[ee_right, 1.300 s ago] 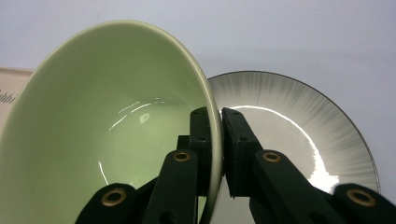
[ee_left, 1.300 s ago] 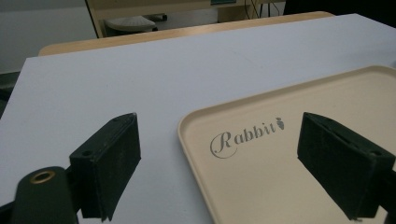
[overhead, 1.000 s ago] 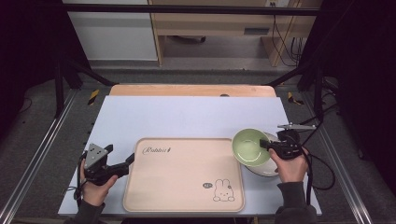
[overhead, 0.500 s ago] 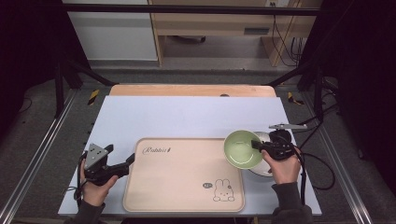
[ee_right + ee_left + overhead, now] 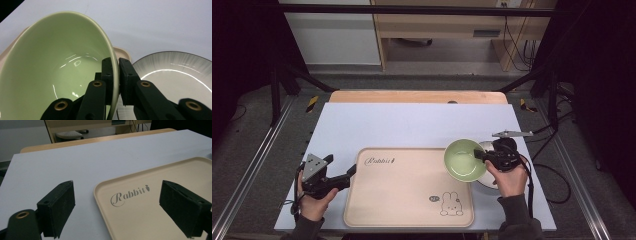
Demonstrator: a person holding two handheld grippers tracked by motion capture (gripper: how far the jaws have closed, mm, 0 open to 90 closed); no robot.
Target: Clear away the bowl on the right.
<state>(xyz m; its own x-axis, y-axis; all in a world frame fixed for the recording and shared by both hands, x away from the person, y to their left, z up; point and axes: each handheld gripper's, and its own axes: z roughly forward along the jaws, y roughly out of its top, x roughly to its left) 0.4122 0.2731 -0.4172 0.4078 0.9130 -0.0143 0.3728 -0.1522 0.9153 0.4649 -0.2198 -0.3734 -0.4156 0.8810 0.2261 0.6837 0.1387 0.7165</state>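
Two hands come in from the near edge of the table, each holding a gripper. The left gripper (image 5: 343,176) rests on the pale blue table cover (image 5: 412,122) just beside the left edge of the beige tray (image 5: 402,200); in the left gripper view its jaws stand wide apart with nothing between them, one over the cover and the other over the tray, whose near corner carries the word "Rabbit". A small rabbit drawing sits near the tray's front right corner in the high view. On the right, the right gripper (image 5: 478,156) is clenched on the rim of the green bowl (image 5: 463,160): the right gripper view shows one jaw inside the bowl and the other outside, pinching its wall. The bowl is tilted, its opening turned toward the left, and it sits over the tray's right edge near the far corner. Just beside it to the right, partly under the right hand (image 5: 507,177), lies a white plate (image 5: 175,72) with a dark rim. Farther off, the cover ends at a strip of bare wooden tabletop (image 5: 417,96).
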